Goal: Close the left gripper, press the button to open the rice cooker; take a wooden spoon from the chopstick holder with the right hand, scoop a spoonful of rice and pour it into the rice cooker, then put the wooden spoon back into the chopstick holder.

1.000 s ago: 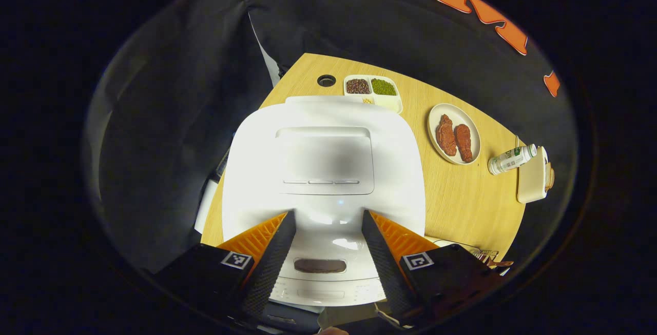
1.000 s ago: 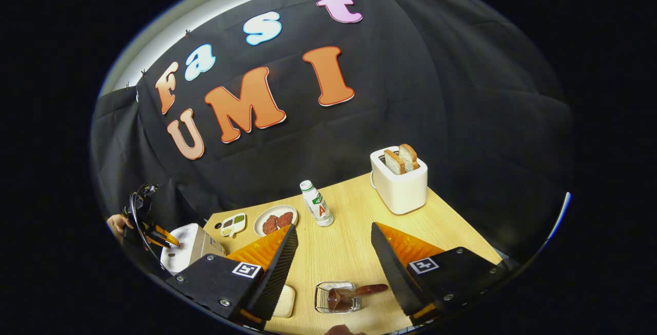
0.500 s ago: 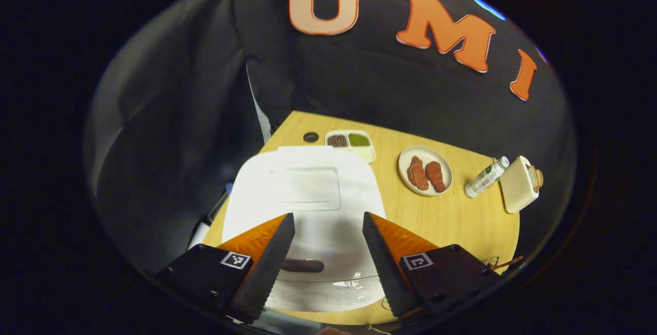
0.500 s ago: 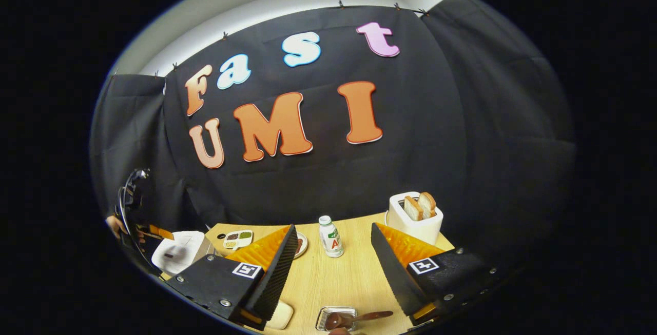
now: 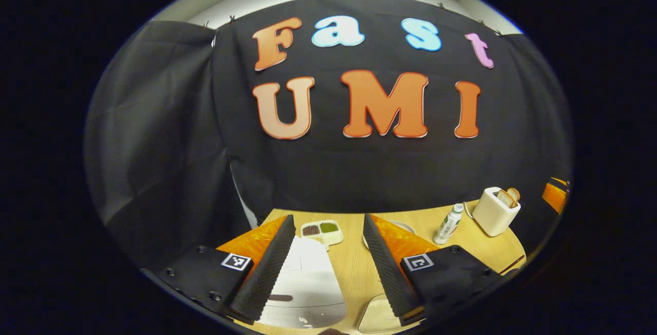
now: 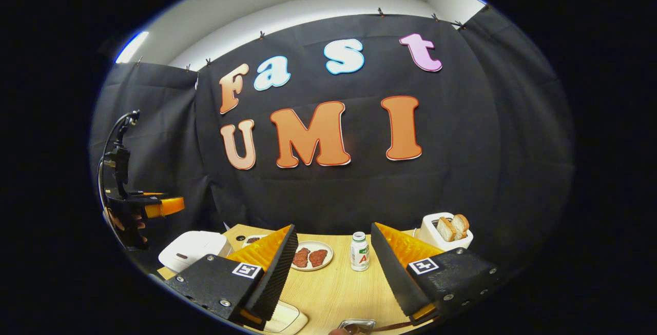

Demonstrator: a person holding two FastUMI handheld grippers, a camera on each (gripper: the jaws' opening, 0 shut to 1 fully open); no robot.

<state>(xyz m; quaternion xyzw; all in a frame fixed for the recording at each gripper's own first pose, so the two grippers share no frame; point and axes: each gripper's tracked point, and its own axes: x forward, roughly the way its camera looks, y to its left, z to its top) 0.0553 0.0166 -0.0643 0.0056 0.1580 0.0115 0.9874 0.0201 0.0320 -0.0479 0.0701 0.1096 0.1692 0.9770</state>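
Note:
The white rice cooker (image 5: 308, 286) stands with its lid down, low between my left gripper's (image 5: 328, 217) fingers, which are open and hold nothing. Its dark oval button (image 5: 280, 297) shows near the bottom edge. In the right gripper view the cooker (image 6: 192, 250) sits at the table's left end, and the left gripper (image 6: 174, 205) hovers above it in a hand (image 6: 120, 220). My right gripper (image 6: 333, 225) is open and empty over the table. The wire chopstick holder (image 6: 356, 323) and the wooden spoon's handle (image 6: 392, 326) peek in at the bottom edge.
On the wooden table (image 6: 339, 286) stand a plate of red meat (image 6: 310, 257), a small bottle (image 6: 360, 251), a white toaster with bread (image 6: 441, 232) and a divided dish of grains (image 5: 321, 231). A cream container (image 6: 285, 317) lies near the front.
Both views have swung upward from the table to the back wall. The left gripper has lifted off the rice cooker, which now sits lower and smaller. Both grippers stay open.

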